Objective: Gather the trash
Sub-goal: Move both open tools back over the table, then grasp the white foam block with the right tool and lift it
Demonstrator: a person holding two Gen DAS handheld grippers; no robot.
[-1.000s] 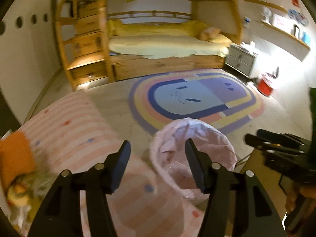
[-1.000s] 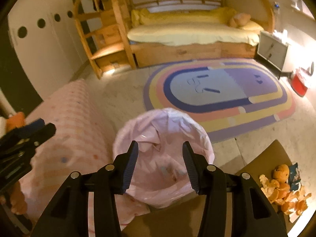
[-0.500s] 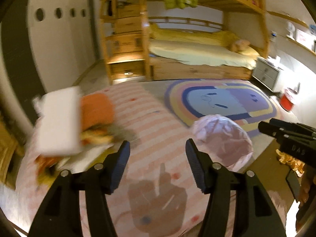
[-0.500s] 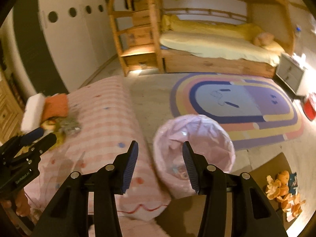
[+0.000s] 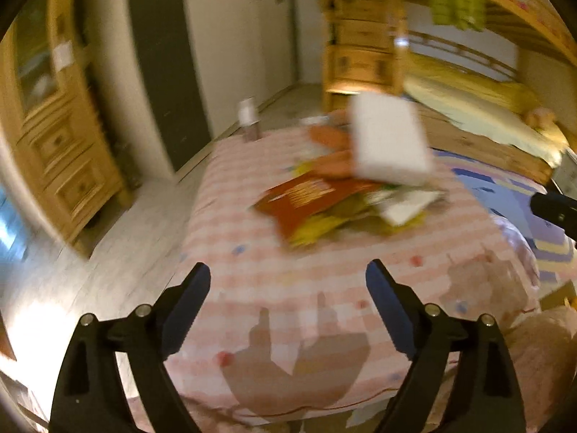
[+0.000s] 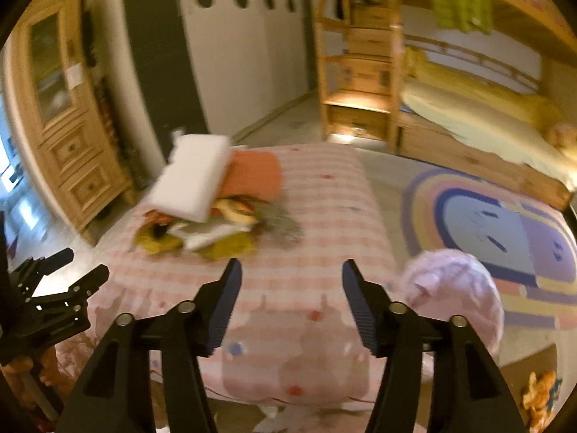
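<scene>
A blurred trash pile (image 5: 346, 202) of wrappers, a red packet and paper lies on the pink striped table (image 5: 252, 263), under a white foam block (image 5: 389, 144). The pile also shows in the right wrist view (image 6: 216, 223). My left gripper (image 5: 288, 285) is open and empty above the table's near part. My right gripper (image 6: 292, 281) is open and empty over the table (image 6: 324, 216), and the left gripper shows at its left (image 6: 57, 288). A bin lined with a pink bag (image 6: 454, 296) stands on the floor right of the table.
Orange peel scraps (image 6: 537, 393) lie on a brown surface at the lower right. A small bottle (image 5: 249, 122) stands on the table's far corner. A wooden cabinet (image 6: 68, 108) stands left, a bunk bed (image 6: 468, 108) at the back, a striped rug (image 6: 505, 223) on the floor.
Both views have swung left from the bin to the table. The trash pile has come from the left edge toward the middle. Both grippers stay open.
</scene>
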